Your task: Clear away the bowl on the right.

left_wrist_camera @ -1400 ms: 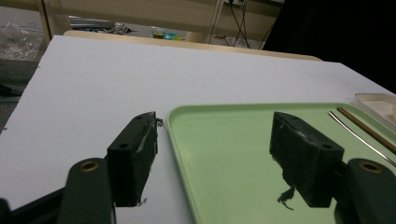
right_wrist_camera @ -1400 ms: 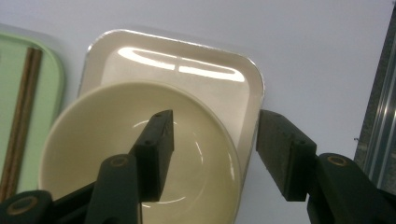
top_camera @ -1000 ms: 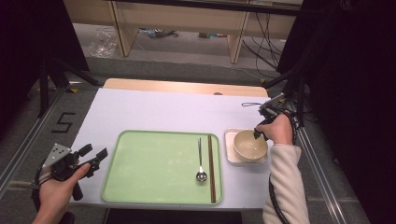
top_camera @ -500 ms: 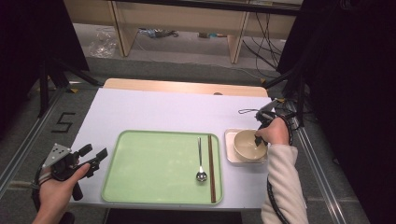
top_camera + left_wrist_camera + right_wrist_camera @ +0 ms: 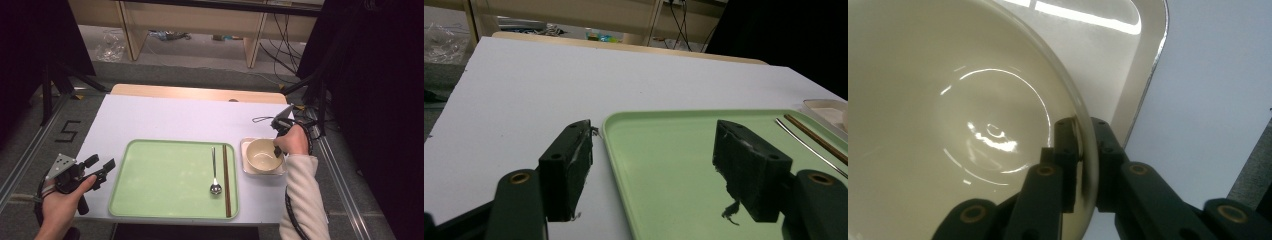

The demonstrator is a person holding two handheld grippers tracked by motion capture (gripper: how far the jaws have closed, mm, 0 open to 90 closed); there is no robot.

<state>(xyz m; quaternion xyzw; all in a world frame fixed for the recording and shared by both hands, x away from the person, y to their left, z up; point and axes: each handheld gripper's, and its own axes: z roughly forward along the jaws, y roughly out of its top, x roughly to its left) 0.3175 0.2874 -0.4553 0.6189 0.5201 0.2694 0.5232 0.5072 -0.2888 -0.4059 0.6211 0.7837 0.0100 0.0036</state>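
A cream bowl (image 5: pixel 261 154) (image 5: pixel 948 125) sits on a small square white plate (image 5: pixel 246 168) (image 5: pixel 1143 60) at the table's right. My right gripper (image 5: pixel 276 151) (image 5: pixel 1084 150) has just been closing and is shut on the bowl's rim, one jaw inside and one outside. A green tray (image 5: pixel 165 180) (image 5: pixel 664 165) lies in the middle, holding a metal spoon (image 5: pixel 214 172) (image 5: pixel 809 145) and brown chopsticks (image 5: pixel 225 175) (image 5: pixel 819 137) at its right side. My left gripper (image 5: pixel 99 170) (image 5: pixel 651 170) hovers open over the tray's left edge with nothing between its jaws.
The white table (image 5: pixel 165 120) has bare surface behind the tray. A wooden strip (image 5: pixel 200 93) runs along its far edge. Cables (image 5: pixel 305 130) trail beside the right hand. Shelving legs and floor clutter stand beyond the table.
The right gripper's jaws have closed onto the bowl's rim. The left hand and gripper have stayed where they were.
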